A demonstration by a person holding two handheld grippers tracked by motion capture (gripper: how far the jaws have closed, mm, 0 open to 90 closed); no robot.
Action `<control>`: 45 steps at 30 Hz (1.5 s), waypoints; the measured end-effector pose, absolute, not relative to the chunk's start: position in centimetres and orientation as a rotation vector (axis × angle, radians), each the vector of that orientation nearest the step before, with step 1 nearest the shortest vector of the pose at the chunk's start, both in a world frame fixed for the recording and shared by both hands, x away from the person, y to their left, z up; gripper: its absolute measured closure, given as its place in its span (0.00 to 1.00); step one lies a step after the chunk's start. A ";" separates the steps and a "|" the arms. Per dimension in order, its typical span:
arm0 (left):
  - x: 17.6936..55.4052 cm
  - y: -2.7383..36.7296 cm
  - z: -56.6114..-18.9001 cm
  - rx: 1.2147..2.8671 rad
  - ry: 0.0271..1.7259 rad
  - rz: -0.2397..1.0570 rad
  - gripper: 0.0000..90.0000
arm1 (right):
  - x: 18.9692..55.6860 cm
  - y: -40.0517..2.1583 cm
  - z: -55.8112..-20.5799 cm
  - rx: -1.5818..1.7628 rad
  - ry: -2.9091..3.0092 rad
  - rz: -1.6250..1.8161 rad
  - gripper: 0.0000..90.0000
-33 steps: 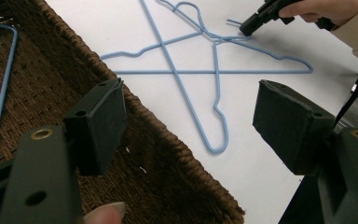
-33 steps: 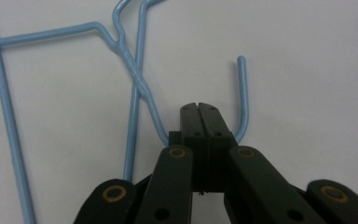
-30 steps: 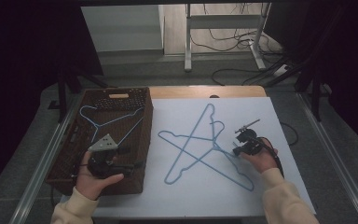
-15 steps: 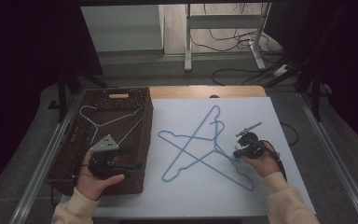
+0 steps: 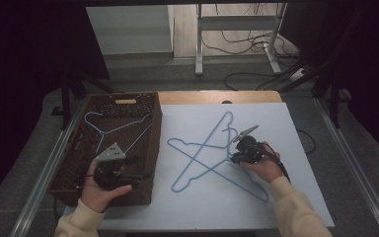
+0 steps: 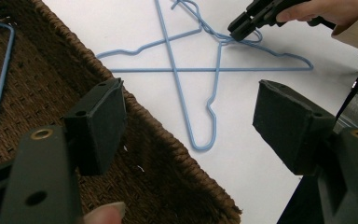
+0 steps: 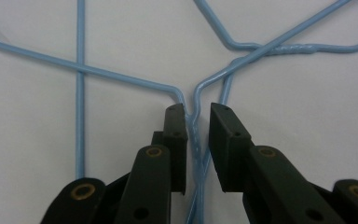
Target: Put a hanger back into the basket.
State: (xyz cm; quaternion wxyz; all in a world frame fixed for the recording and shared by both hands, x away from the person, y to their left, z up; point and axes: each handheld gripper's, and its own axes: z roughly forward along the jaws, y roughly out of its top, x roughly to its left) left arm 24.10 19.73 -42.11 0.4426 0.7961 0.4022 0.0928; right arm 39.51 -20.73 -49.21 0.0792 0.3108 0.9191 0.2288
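Observation:
Two blue wire hangers lie crossed in a star shape on the white table top (image 5: 296, 197); one hook (image 5: 225, 117) points toward the far edge. My right gripper (image 5: 233, 159) is at the middle of the pair. In the right gripper view its jaws stand narrowly apart on either side of a hanger's twisted neck (image 7: 196, 140), the right gripper (image 7: 196, 114) open and low on the table. A third blue hanger (image 5: 116, 129) lies in the brown wicker basket (image 5: 153, 148). My left gripper (image 5: 145, 167) hovers over the basket's near right corner, and the left gripper (image 6: 189, 107) is wide open and holds nothing.
The basket's woven rim (image 6: 168, 140) runs just under the left jaws. Beyond the table are a white desk frame (image 5: 200, 44), floor cables (image 5: 246, 47) and dark surroundings. A metal rail (image 5: 345, 158) runs along the table's right side.
My right gripper has edged slightly left onto the hanger neck. The left gripper has stayed over the basket's corner.

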 end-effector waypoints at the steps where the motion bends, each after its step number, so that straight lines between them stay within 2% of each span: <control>1: 24.1 19.8 -42.1 1.974 0.999 0.230 0.28 | 39.6 -20.6 -49.3 0.925 2.756 0.673 0.85; 12: 24.1 19.7 -42.2 1.976 0.999 0.231 0.28 | 39.5 -19.8 -49.9 0.877 2.825 0.594 0.81; 17: 24.1 19.5 -42.2 1.982 0.996 0.230 0.28 | 39.5 -19.6 -49.9 0.874 2.832 0.563 0.94; 30: 24.0 18.5 -42.0 1.999 0.970 0.238 0.29 | 39.1 -19.3 -48.6 0.922 2.830 0.569 0.96; 35: 24.0 17.2 -42.0 2.020 0.939 0.231 0.29 | 38.7 -19.3 -47.9 0.923 2.834 0.575 0.96; 45: 25.0 12.1 -42.8 2.120 0.858 0.187 0.29 | 38.0 -18.8 -47.0 0.896 2.844 0.568 0.95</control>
